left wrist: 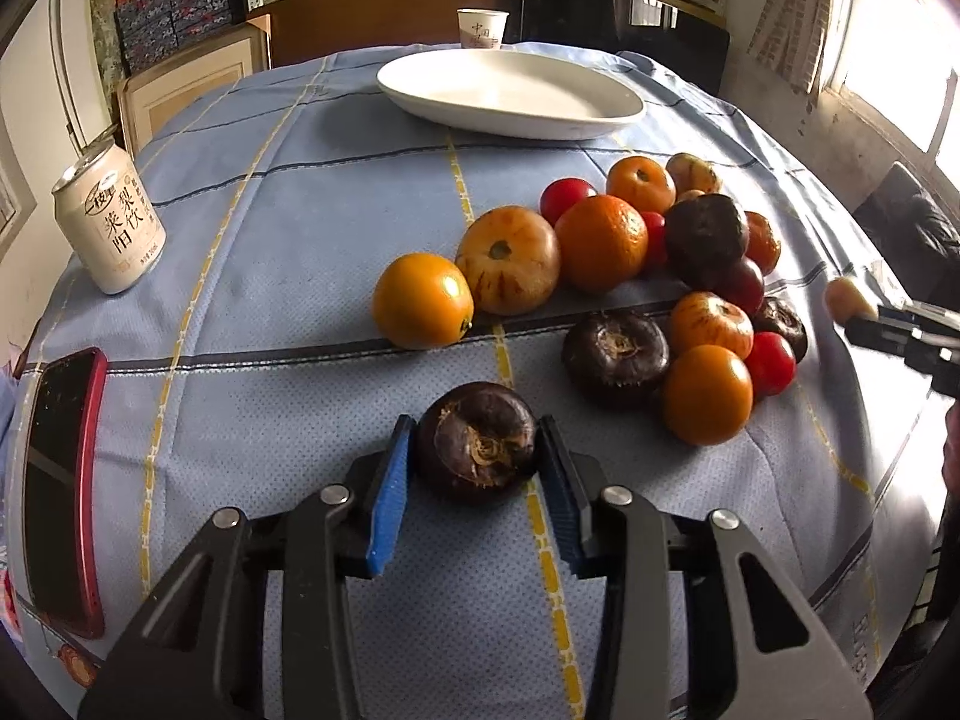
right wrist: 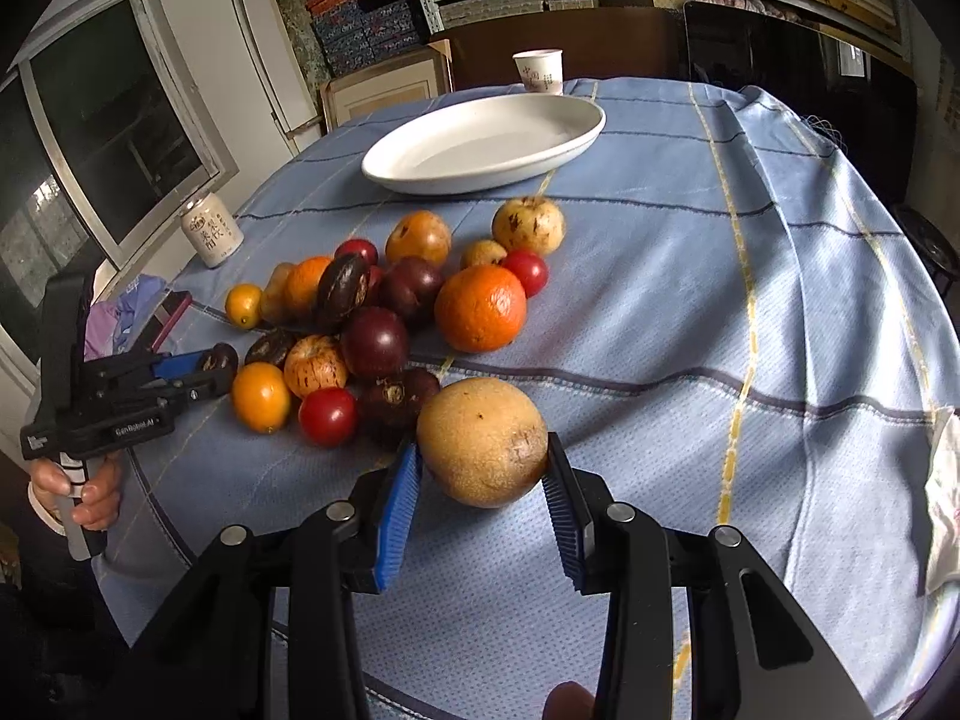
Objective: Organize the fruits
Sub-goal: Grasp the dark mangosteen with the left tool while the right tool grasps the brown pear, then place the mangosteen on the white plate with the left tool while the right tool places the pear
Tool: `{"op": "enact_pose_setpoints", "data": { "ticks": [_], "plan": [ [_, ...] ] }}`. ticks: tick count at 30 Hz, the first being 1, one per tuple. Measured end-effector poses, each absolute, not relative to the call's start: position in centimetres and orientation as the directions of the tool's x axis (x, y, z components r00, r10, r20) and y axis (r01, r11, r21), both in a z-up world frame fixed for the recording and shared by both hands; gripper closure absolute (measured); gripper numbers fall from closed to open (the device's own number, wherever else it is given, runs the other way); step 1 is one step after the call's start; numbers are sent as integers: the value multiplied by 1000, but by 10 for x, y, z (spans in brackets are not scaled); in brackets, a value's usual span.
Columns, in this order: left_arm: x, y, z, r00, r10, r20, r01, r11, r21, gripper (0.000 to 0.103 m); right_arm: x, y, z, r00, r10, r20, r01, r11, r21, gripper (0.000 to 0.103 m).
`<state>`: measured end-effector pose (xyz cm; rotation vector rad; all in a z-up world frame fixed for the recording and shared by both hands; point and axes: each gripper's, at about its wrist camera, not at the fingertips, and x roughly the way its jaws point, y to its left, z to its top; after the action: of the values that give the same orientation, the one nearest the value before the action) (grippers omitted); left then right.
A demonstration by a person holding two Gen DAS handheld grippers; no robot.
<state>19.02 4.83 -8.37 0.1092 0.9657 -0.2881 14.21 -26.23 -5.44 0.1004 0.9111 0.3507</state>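
Note:
My left gripper (left wrist: pixel 477 444) is shut on a dark brown water chestnut (left wrist: pixel 478 441), held just above the blue cloth near the table's front. It also shows in the right wrist view (right wrist: pixel 219 363). My right gripper (right wrist: pixel 483 450) is shut on a tan round pear (right wrist: pixel 483 441); this gripper shows at the right edge of the left wrist view (left wrist: pixel 858 312). A pile of fruit lies mid-table: a large orange (right wrist: pixel 480 307), yellow fruits (left wrist: pixel 422 300), red tomatoes (right wrist: pixel 328 416), striped fruits (left wrist: pixel 509 260), dark chestnuts (left wrist: pixel 616 357). An empty white oval plate (left wrist: pixel 510 93) sits behind the pile.
A white drink can (left wrist: pixel 109 218) stands at the left. A red-cased phone (left wrist: pixel 60 486) lies at the left table edge. A paper cup (left wrist: pixel 482 28) stands behind the plate. A white wrapper (right wrist: pixel 942 498) lies at the right edge.

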Motion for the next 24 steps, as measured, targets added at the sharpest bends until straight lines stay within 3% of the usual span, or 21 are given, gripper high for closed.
{"op": "enact_pose_setpoints", "data": {
  "ticks": [9, 14, 18, 24],
  "plan": [
    [211, 50, -16, 597, -265, -757, 351, 935, -50, 63, 185, -265, -8, 589, 380, -713, -313, 921, 232, 62],
    [283, 31, 25, 620, -298, -726, 359, 930, -75, 63, 257, -252, 15, 641, 397, -656, -307, 917, 255, 62],
    [367, 7, 18, 533, -339, -775, 358, 921, -156, 63, 323, -230, 5, 624, 383, -681, -293, 923, 251, 62],
    [437, -22, -18, 479, -255, -840, 323, 941, -102, 63, 378, -210, -22, 561, 367, -742, -267, 929, 258, 62]
  ]
}}
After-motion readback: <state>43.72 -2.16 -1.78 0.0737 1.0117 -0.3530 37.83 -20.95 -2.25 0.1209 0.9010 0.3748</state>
